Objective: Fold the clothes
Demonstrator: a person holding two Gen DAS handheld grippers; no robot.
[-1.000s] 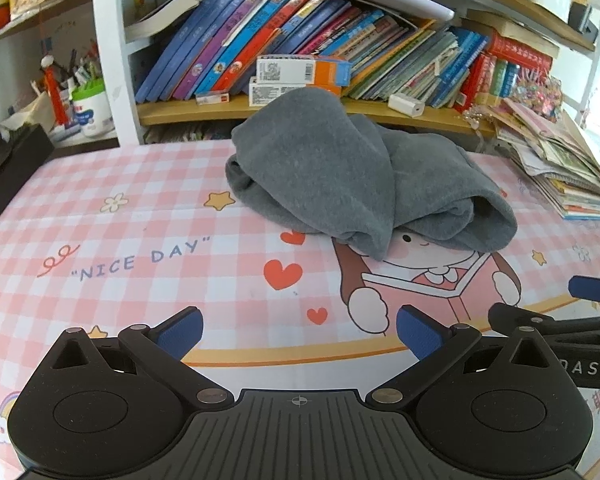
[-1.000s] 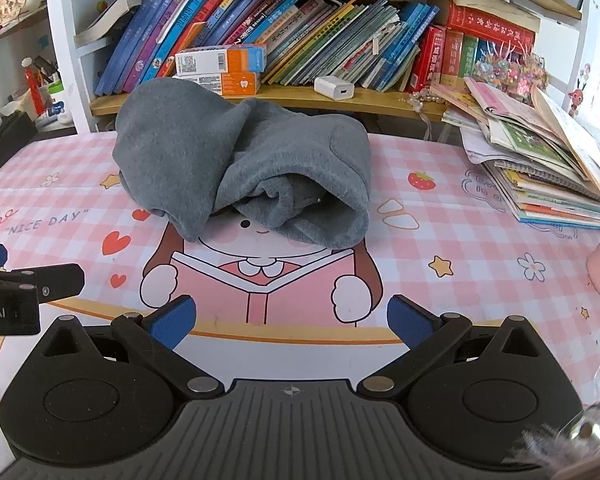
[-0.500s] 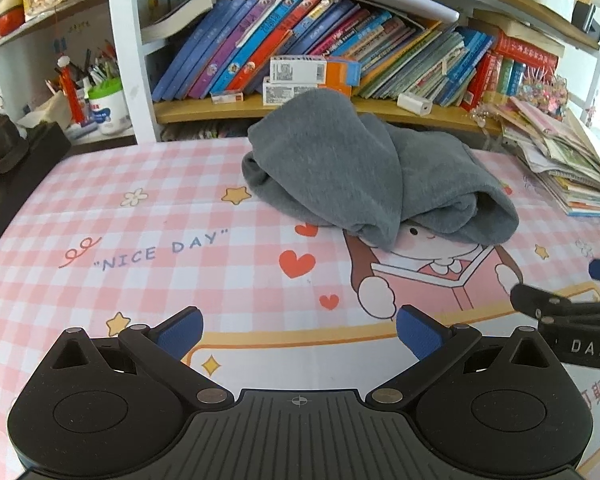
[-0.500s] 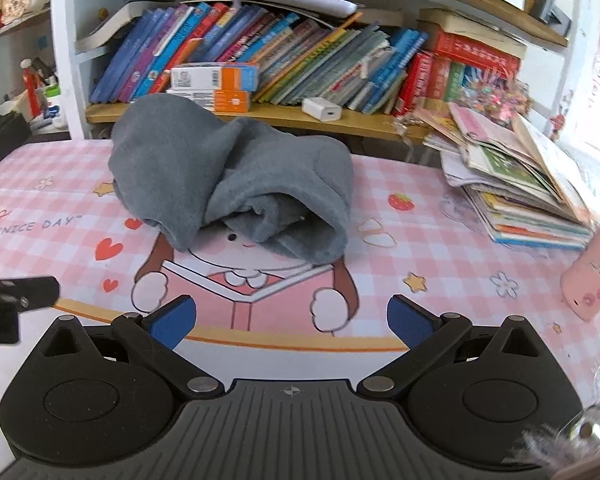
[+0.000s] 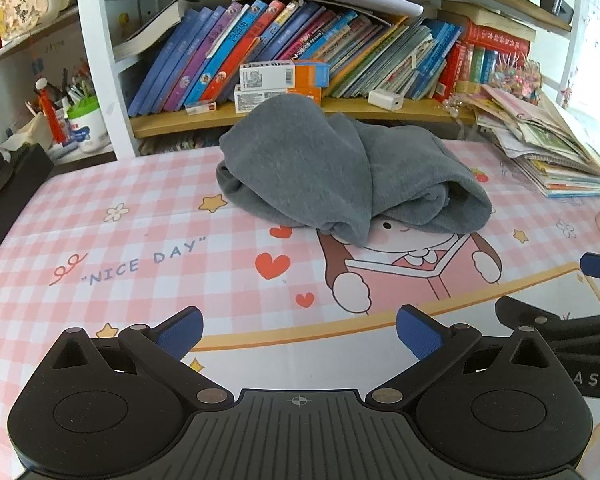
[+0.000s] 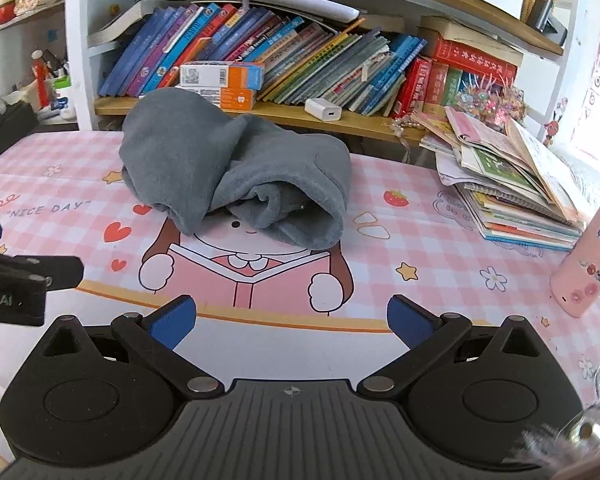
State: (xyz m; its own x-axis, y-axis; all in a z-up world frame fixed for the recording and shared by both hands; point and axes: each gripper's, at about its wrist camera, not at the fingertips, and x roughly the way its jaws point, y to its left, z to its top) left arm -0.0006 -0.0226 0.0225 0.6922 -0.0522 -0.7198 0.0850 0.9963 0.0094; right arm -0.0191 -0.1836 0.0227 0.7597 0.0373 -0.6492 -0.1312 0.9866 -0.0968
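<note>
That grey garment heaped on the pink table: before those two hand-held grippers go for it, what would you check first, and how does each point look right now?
1. Left hand-held gripper open and empty: ok, jaws spread wide, nothing between them.
2. Right hand-held gripper open and empty: ok, the same.
3. Grey garment within clear approach: ok, bare pink tablecloth lies between it and both grippers.
4. Garment spread flat for folding: not ok, it sits bunched in a rumpled heap.
5. An edge or hem to grab: ok, a rolled open end faces the right hand-held gripper.
6. Neighbours clear of the garment: ok, the stack of magazines and the pink bottle stand apart on the right.
</note>
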